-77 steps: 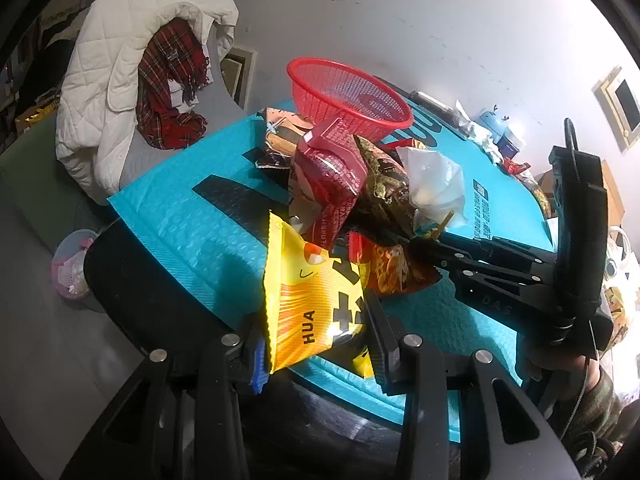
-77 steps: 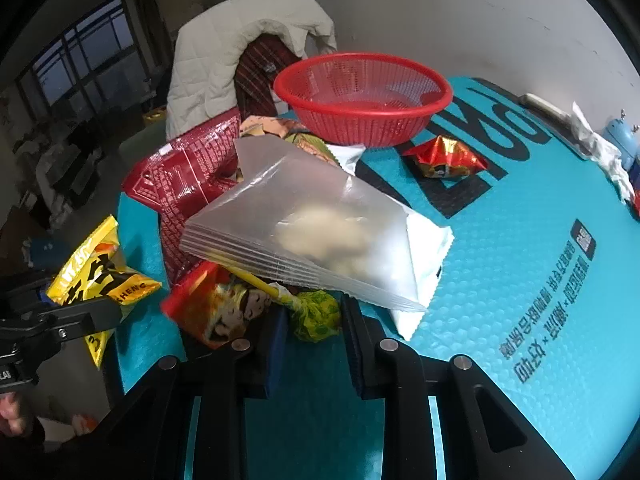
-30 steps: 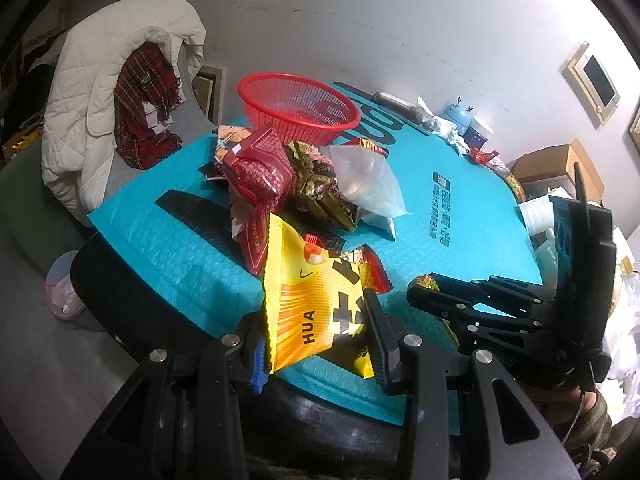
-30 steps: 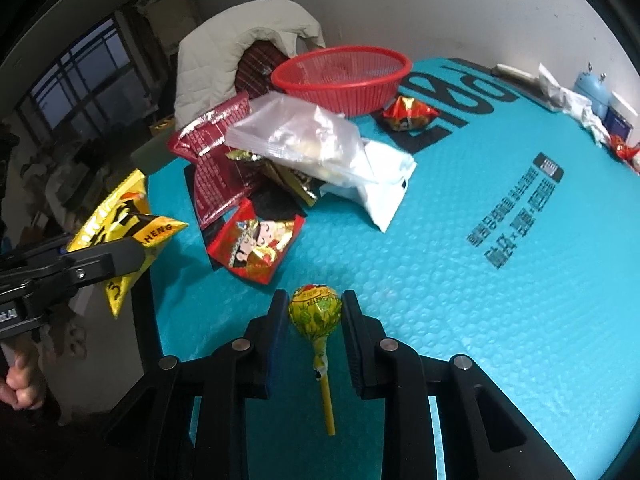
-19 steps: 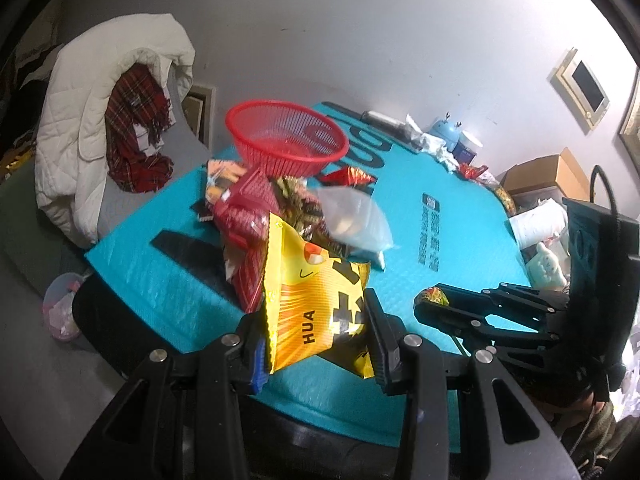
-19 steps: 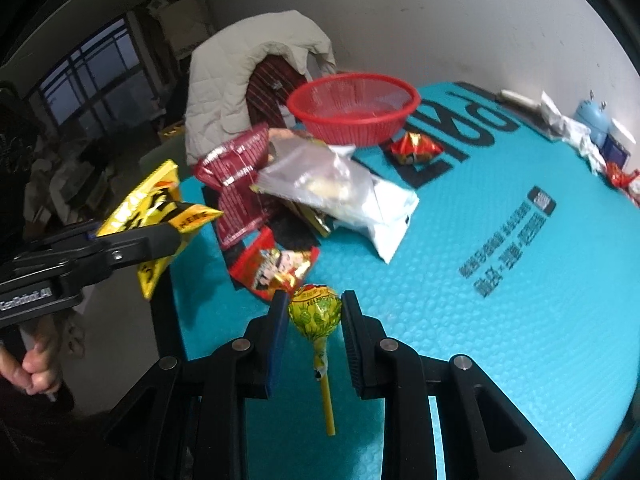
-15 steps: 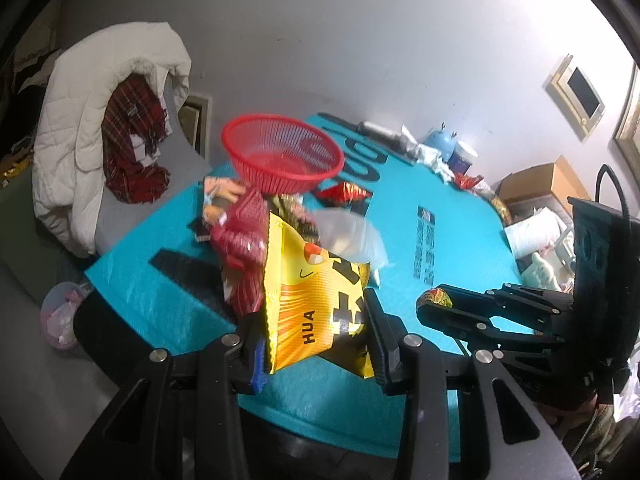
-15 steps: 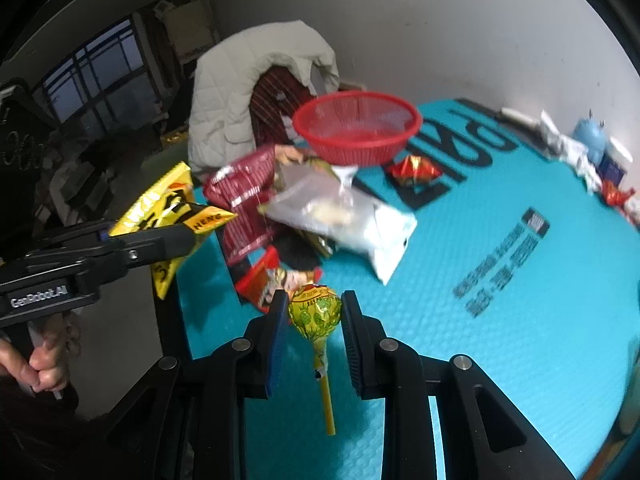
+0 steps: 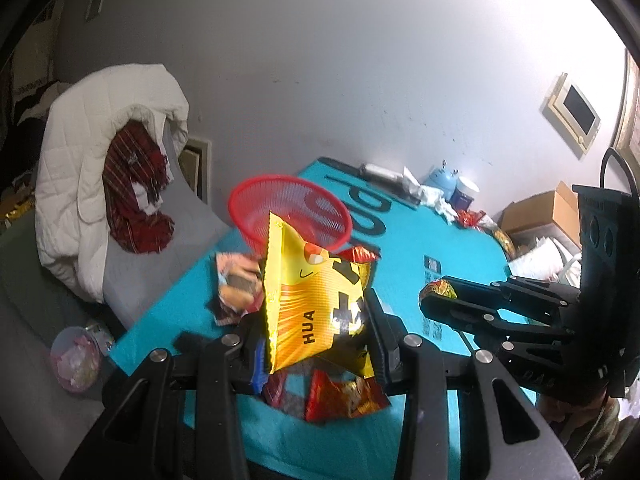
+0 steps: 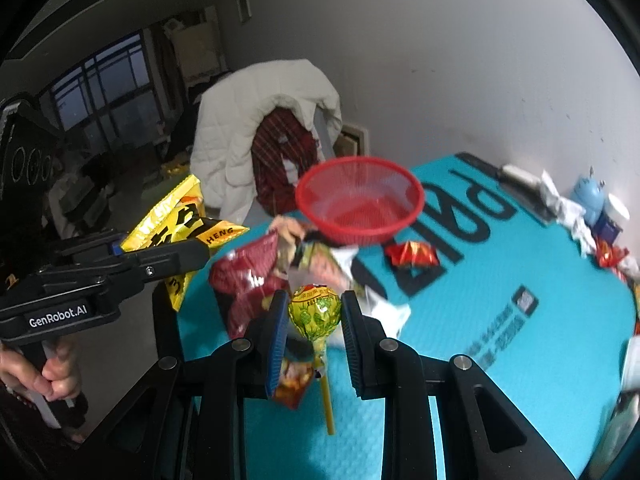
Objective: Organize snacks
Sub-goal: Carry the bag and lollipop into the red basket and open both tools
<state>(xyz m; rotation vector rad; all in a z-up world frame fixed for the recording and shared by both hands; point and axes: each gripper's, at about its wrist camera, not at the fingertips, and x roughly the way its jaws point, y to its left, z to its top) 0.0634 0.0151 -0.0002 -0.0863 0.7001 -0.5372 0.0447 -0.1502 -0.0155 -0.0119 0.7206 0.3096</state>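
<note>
My left gripper [image 9: 314, 344] is shut on a yellow snack bag [image 9: 312, 304] marked HUA, held upright above the near table edge. The same yellow snack bag [image 10: 180, 228] and the left gripper [image 10: 188, 256] show at the left of the right wrist view. My right gripper [image 10: 314, 320] is shut on a lollipop [image 10: 315, 312] in a yellow-green wrapper, stick hanging down; the lollipop's head [image 9: 438, 290] peeks from the right gripper in the left wrist view. A red mesh basket [image 10: 360, 200] stands empty at the table's far end. Loose snack packets [image 10: 248, 284] lie piled in front of it.
The table wears a teal bubble cover [image 10: 500, 300] with black lettering. A small red packet [image 10: 412, 254] lies beside the basket. A white quilted coat [image 10: 260, 120] and plaid scarf hang on a chair behind. Clutter [image 10: 596, 208] lines the far right edge. A hand [image 10: 52, 372] grips the left handle.
Both grippers have risen away from the table, keeping their loads. The snack pile and basket now sit lower and farther in both views.
</note>
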